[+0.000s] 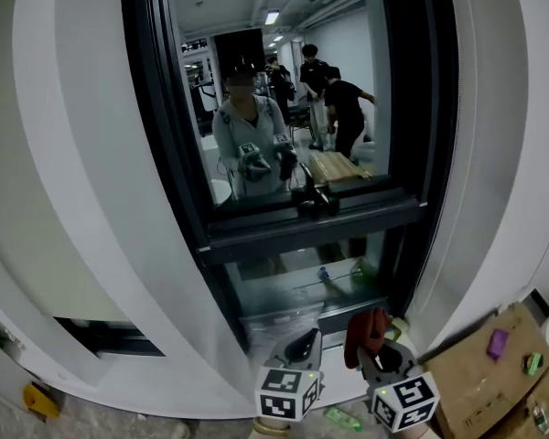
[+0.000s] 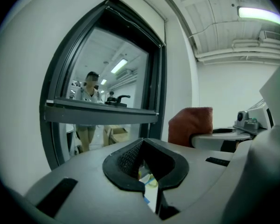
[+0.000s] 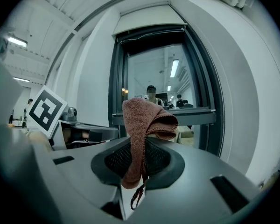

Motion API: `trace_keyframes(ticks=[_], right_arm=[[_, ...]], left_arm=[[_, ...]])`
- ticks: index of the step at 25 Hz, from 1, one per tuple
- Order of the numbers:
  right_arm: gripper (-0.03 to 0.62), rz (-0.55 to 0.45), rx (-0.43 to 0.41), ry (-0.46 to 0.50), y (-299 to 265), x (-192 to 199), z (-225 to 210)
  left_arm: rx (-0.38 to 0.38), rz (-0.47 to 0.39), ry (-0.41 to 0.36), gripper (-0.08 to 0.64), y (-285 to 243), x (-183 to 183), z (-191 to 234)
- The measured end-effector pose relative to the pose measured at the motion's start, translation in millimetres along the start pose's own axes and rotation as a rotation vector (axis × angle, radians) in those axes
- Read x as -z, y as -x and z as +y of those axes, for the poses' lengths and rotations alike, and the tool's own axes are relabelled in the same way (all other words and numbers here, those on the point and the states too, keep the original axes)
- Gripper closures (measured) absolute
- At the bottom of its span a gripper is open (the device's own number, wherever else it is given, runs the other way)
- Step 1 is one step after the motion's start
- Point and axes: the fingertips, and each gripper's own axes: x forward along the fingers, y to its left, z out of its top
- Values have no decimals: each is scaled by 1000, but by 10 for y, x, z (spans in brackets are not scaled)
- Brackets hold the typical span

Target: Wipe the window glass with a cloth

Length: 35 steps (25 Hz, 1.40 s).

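The window glass [image 1: 274, 80] sits in a dark frame and reflects a person and a lit room. It also shows in the left gripper view as window glass [image 2: 107, 73] and in the right gripper view as window glass [image 3: 165, 78]. My right gripper [image 1: 377, 347] is low, below the window's lower pane, shut on a reddish-brown cloth [image 1: 366, 329] that sticks up from its jaws. In its own view the cloth [image 3: 142, 125] droops over the right gripper [image 3: 141, 148]. My left gripper [image 1: 302, 346] hangs beside it, shut with nothing held. From the left gripper [image 2: 143, 146] view, the cloth [image 2: 191, 125] stands to the right.
A black window handle [image 1: 316, 199] sits on the crossbar between the panes. White curved wall panels flank the frame. Cardboard boxes [image 1: 480, 373] with a purple item [image 1: 497, 343] lie at lower right, a yellow object [image 1: 38, 399] at lower left, and a green bottle [image 1: 343, 417] on the floor.
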Motion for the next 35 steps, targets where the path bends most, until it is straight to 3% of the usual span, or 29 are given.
trace_keyframes(ticks=[15, 22, 27, 35], right_arm=[[541, -75, -123, 79, -1071, -626, -134], [541, -125, -237, 147, -1446, -1101, -38], [541, -182, -320, 249, -1753, -1716, 34], [541, -357, -380, 402, -2248, -3171, 187]], left_arm=[[-102, -16, 33, 555, -586, -427, 720], [-164, -51, -16, 555, -674, -828, 1000], [-190, -61, -56, 555, -764, -1248, 1203], [-297, -107, -42, 555, -725, -1925, 1654]])
